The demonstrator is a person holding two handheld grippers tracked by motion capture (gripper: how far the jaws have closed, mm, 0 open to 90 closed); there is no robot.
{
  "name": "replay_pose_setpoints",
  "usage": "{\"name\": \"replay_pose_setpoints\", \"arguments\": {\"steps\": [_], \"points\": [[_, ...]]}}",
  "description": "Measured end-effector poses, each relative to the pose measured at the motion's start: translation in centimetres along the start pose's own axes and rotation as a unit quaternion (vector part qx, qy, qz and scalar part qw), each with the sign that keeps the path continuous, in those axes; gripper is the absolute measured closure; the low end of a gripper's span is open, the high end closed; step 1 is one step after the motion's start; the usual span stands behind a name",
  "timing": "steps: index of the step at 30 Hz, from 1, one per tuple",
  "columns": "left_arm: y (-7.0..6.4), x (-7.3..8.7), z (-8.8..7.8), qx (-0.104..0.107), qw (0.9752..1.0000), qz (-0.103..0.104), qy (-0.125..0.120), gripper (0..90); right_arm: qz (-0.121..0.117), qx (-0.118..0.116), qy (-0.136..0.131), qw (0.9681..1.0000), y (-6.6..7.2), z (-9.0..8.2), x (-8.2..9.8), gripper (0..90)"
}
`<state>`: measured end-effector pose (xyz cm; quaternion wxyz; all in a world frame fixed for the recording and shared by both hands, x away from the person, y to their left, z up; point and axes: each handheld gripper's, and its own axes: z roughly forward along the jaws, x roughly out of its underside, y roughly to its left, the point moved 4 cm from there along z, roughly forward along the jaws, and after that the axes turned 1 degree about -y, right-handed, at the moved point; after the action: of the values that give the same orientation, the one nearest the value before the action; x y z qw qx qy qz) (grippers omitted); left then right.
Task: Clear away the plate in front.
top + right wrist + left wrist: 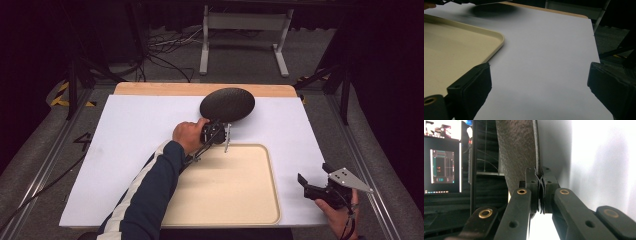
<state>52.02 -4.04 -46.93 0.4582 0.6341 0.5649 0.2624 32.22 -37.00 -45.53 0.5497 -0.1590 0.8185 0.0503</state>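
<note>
In the high view the left claw (223, 131) was clamped on the near edge of a dark, textured oval plate (227, 104), which was lifted clear of the desk (130, 130) and tilted, its shadow falling on the white sheet just beyond the tray. The plate stood on the far side of that claw, near the middle of the desk's far half. The left gripper view showed the plate (517, 152) edge-on, its thin rim pinched tight between the two black jaws of the left claw (541, 195). A cream tray (250, 200) lay empty on the near right part of the desk, just near of the left claw. The right claw (315, 181) hung over the desk's near right corner, right of the tray and well apart from the plate, its jaws spread wide with nothing between them; in the right gripper view the right claw (539, 85) looked across the white sheet beside the tray's corner (499, 40)
</note>
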Motion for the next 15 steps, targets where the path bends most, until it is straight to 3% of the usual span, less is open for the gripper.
{"name": "replay_pose_setpoints", "arguments": {"steps": [4, 7, 15], "points": [[0.3, 0.4, -0.6, -0.005, 1.0, -0.001, 0.006, 86.9, 0.0, 0.001, 0.0, 1.0, 0.0, 0.0, 0.0, 5.9], [0.4, 0.7, -1.3, -0.008, 0.9998, -0.015, -0.004, 87.3, 0.0, 0.001, -0.001, 1.0, 0.0, 0.0, 0.0, 5.9], [1.1, 1.7, -3.7, -0.021, 0.9994, -0.025, -0.008, 87.0, -0.002, 0.002, -0.002, 1.0, 0.0, -0.1, -0.1, 5.8]]}}
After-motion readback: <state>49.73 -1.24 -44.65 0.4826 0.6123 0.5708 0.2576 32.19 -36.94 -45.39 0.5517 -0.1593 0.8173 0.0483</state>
